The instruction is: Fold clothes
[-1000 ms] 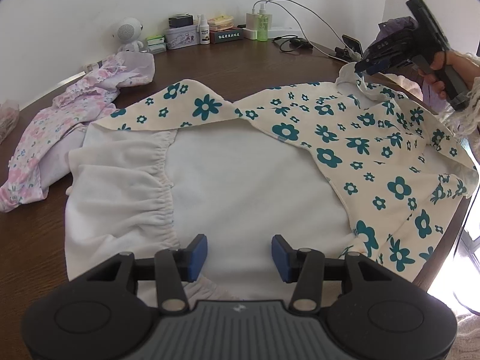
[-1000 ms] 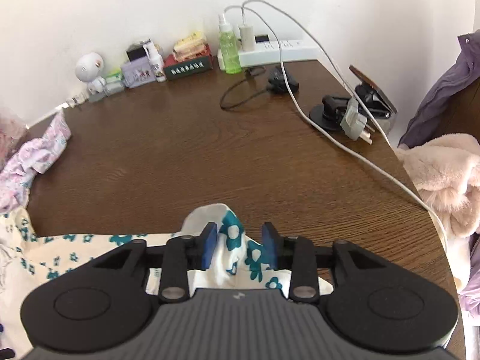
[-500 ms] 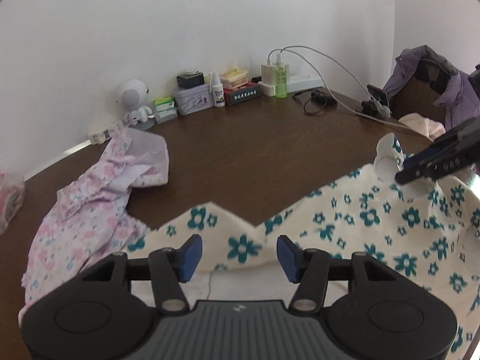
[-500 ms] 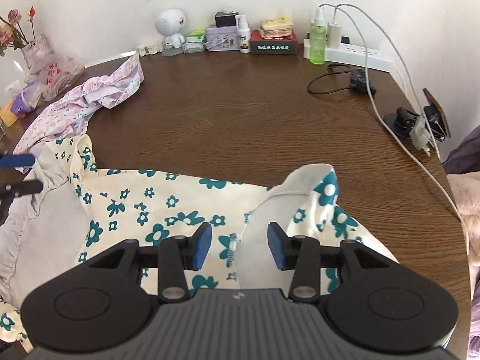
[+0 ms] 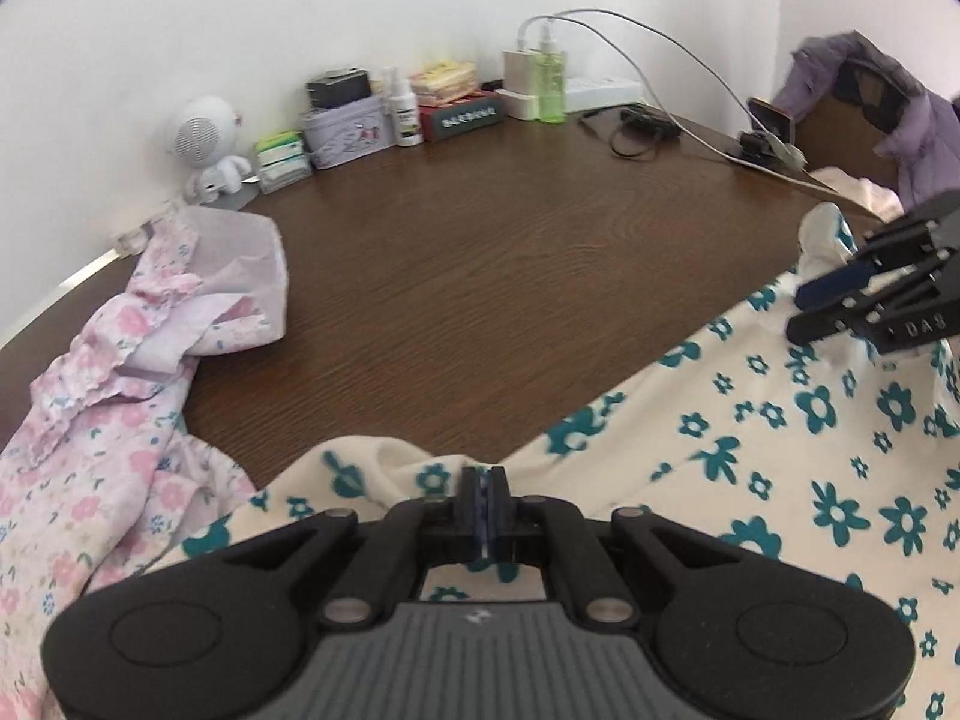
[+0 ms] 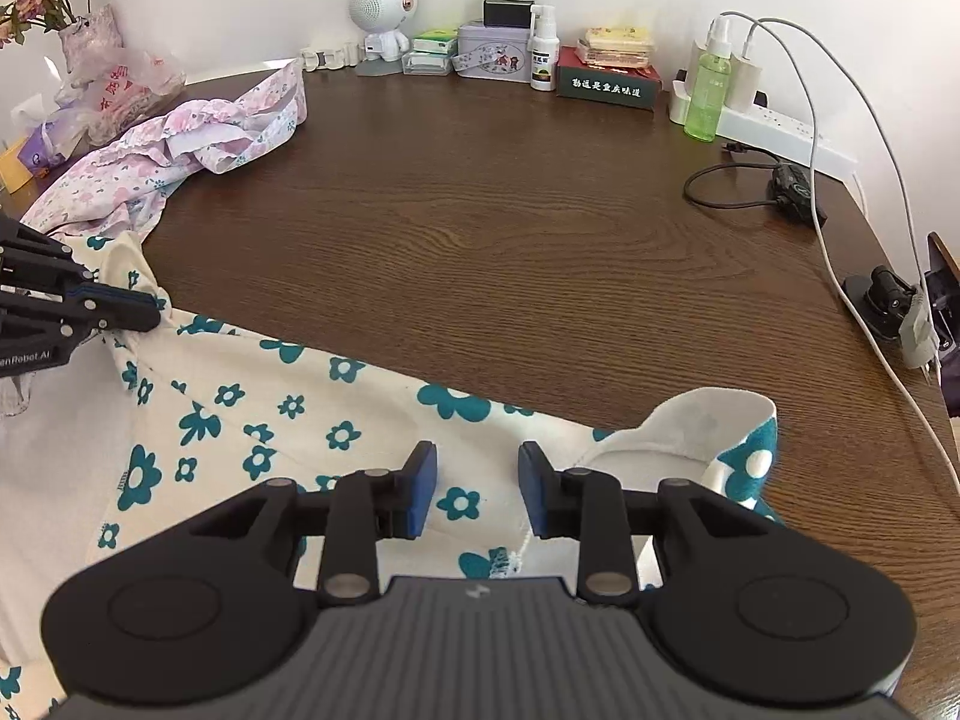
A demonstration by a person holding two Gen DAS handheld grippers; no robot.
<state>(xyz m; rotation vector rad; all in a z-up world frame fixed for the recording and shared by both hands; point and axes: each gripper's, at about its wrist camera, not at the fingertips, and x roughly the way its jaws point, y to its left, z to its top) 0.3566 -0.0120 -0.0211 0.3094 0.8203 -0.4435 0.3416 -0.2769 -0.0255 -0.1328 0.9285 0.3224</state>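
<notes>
My left gripper just snapped closed, pinching far edge of cream teal-flowered cotton garment; pads hide pinched fold. My right gripper, jaws closing in but apart, hovers over same garment's edge by white-lined collar; touch unclear. Garment spread across near edge of dark wooden table. Pink floral garment crumpled at left edge, touching. Back edge: white robot-shaped speaker, green spray bottle, white power strip. Half second ago left jaws wide, garment ungripped.
</notes>
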